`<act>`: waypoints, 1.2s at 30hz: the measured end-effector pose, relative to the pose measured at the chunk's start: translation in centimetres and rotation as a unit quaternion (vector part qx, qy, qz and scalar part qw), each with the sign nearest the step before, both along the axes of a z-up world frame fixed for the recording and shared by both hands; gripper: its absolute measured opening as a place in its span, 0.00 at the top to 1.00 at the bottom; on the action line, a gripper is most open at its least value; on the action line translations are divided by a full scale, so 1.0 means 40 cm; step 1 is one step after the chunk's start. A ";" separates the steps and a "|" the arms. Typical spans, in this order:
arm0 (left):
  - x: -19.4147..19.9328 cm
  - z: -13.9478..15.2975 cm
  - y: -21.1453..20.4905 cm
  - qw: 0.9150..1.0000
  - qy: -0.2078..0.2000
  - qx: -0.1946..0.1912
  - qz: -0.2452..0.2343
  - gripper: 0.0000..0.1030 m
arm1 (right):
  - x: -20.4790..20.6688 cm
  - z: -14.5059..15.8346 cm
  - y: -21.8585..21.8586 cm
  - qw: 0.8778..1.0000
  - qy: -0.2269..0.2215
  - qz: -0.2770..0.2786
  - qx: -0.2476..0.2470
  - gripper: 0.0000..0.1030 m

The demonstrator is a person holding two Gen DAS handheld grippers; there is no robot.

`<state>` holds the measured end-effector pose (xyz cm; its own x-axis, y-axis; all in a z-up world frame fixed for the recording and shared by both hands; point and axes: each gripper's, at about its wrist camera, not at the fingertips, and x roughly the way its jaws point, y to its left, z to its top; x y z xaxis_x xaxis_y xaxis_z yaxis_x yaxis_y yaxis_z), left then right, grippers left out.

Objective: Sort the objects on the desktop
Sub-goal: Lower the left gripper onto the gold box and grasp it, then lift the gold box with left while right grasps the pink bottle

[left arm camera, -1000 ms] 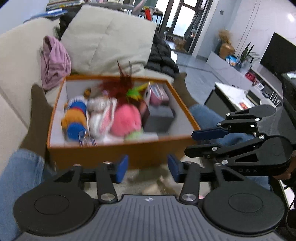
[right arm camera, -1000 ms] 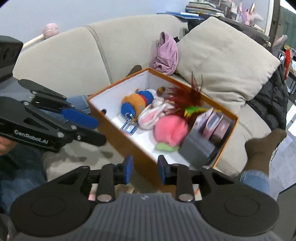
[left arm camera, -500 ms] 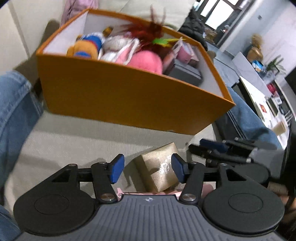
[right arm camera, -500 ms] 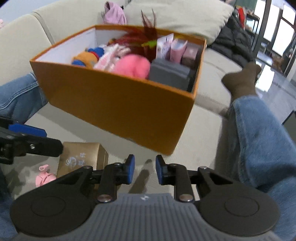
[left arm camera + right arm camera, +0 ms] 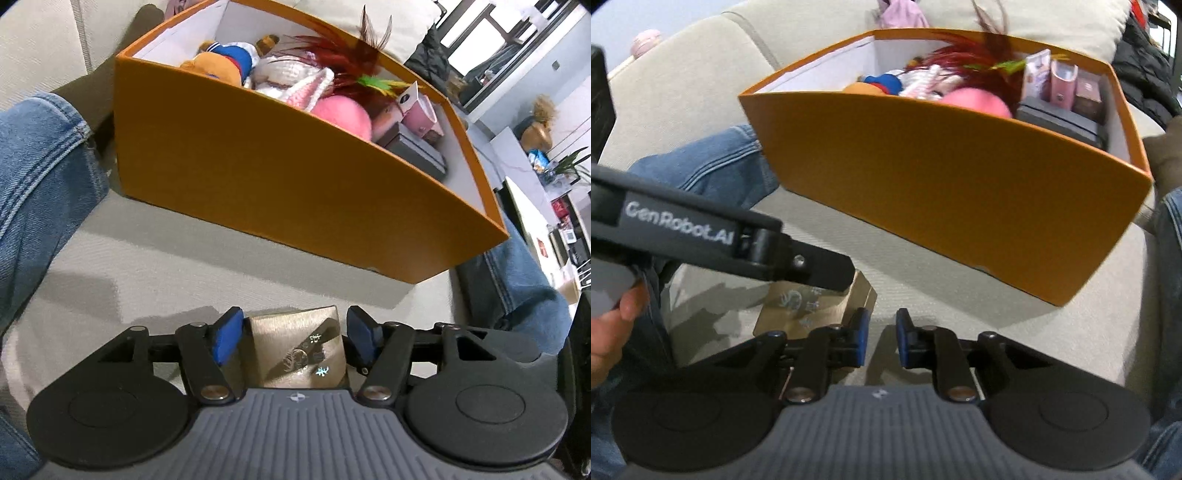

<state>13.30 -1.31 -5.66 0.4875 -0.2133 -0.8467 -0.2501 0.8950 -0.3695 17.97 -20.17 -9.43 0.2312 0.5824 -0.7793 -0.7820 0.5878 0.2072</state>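
Note:
A small gold gift box lies on the beige sofa seat in front of an orange storage box. My left gripper straddles the gold box, jaws opening, with a thin gap at each blue pad. In the right wrist view the gold box lies under the left gripper's black finger. My right gripper hovers just right of it over bare seat, jaws closing to a narrow gap with nothing between them. The orange box holds plush toys, red feathers and small cases.
Legs in blue jeans flank the seat on both sides. A person's hand holds the left gripper. Inside the orange box are a pink plush and a grey case. Sofa back and cushion stand behind.
Both grippers came down toward the seat. The left jaws widened and now stand either side of the gold box. The right jaws narrowed.

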 end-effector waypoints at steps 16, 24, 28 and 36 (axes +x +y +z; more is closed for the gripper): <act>0.059 -0.031 -0.131 0.985 0.041 0.156 -0.065 0.26 | 0.016 -0.007 -0.091 0.996 -0.025 -0.076 -0.044 0.67; 0.031 -0.014 -0.094 0.990 0.016 0.124 -0.060 0.28 | 0.013 0.006 -0.083 0.997 -0.035 -0.064 -0.028 0.66; 0.000 0.027 -0.065 0.992 0.000 0.118 -0.053 0.28 | -0.002 0.037 -0.081 0.999 -0.046 -0.021 -0.010 0.66; -0.055 0.093 -0.009 0.993 -0.024 0.111 -0.046 0.28 | -0.074 0.109 -0.064 0.987 -0.048 0.150 0.002 0.51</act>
<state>11.11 -1.69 -1.96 0.5154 -0.0696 -0.8541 -0.1510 0.9737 -0.1705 15.03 -22.75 -5.07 0.1197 0.6388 -0.7600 -0.9372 0.3252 0.1258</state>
